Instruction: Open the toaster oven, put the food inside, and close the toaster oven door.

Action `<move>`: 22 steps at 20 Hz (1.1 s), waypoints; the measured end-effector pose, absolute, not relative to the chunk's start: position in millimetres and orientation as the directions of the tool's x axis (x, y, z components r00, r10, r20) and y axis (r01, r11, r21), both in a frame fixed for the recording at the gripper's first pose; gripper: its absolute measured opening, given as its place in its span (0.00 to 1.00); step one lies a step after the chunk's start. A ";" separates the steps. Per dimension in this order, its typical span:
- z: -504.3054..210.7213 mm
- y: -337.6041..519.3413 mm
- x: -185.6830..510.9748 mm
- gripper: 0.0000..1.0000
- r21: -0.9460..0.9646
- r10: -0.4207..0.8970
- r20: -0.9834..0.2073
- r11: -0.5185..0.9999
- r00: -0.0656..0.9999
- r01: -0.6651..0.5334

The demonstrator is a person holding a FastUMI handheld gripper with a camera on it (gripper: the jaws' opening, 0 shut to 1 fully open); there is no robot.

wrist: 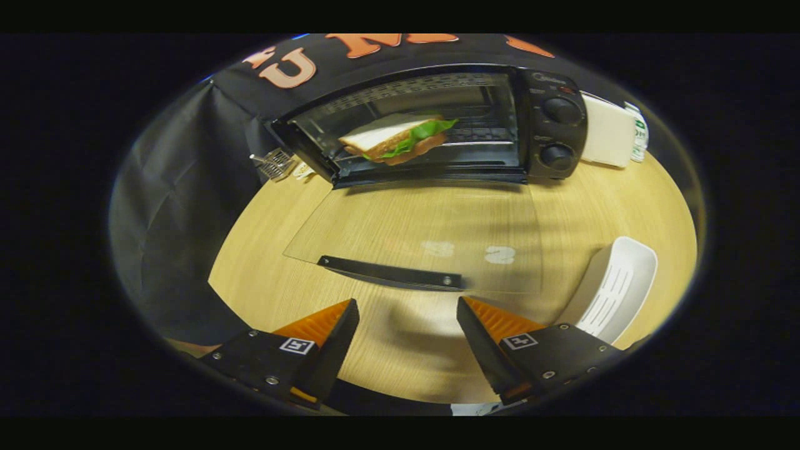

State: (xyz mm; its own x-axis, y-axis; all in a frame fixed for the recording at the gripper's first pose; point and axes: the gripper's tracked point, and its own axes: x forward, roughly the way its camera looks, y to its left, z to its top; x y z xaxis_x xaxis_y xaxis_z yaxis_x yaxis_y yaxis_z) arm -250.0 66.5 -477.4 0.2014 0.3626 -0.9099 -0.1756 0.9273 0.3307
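The gripper point(407, 307) gapes wide and empty; beyond its fingers, the lettuce-and-bread sandwich point(400, 139) lies inside the open black toaster oven point(431, 125).

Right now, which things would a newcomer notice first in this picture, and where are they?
First the sandwich inside the open toaster oven, beyond the fingers. The glass door lies flat on the wooden table, its handle just ahead of the open, empty gripper. A white tray sits beside it.

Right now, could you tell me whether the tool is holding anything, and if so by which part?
Nothing is held. The tool is open with bare table between its fingers, short of the door handle. The sandwich sits inside the toaster oven.
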 end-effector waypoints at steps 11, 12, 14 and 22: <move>-436.5 104.5 -206.1 0.93 0.335 0.402 -0.871 0.906 0.283 -0.258; -432.5 101.1 -197.1 0.93 0.346 0.406 -0.863 0.908 0.300 -0.235; -427.7 96.6 -176.4 0.93 0.355 0.399 -0.855 0.916 0.332 -0.187; -408.5 79.9 -111.1 0.93 0.354 0.349 -0.841 0.933 0.415 -0.067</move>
State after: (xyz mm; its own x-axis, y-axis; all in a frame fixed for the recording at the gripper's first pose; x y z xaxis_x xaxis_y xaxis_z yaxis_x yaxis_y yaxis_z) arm -111.1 79.9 -408.5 0.4146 0.3487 -0.8406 -0.0666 0.9328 0.3541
